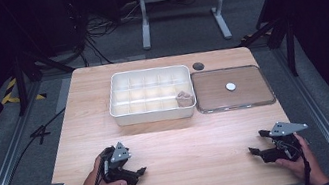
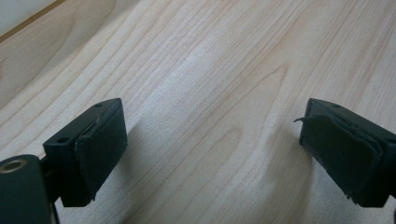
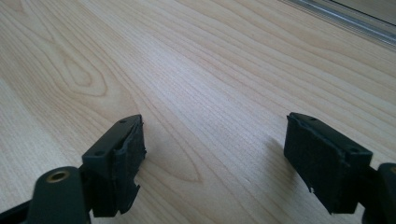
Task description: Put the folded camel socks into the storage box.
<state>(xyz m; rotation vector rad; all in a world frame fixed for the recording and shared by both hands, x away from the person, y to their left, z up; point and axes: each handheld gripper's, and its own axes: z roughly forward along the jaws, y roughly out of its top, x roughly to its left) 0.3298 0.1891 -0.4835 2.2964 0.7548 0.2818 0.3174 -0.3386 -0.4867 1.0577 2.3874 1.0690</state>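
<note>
Fingers of both grippers spread wide; white tray (image 1: 154, 115) lies crosswise.

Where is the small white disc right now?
In the high view, the small white disc lies on the clear flat lid at the table's far right, beside the white compartment tray.

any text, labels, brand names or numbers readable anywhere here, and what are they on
None: no word, brand or number can be read in these pictures.
The white compartment tray, the clear lid beside it and the small white disc on that lid look unmarked.
The left gripper and right gripper show plain black pads on open jaws, with no lettering.
The black and yellow striped tape on the floor is a pattern, not text.
</note>
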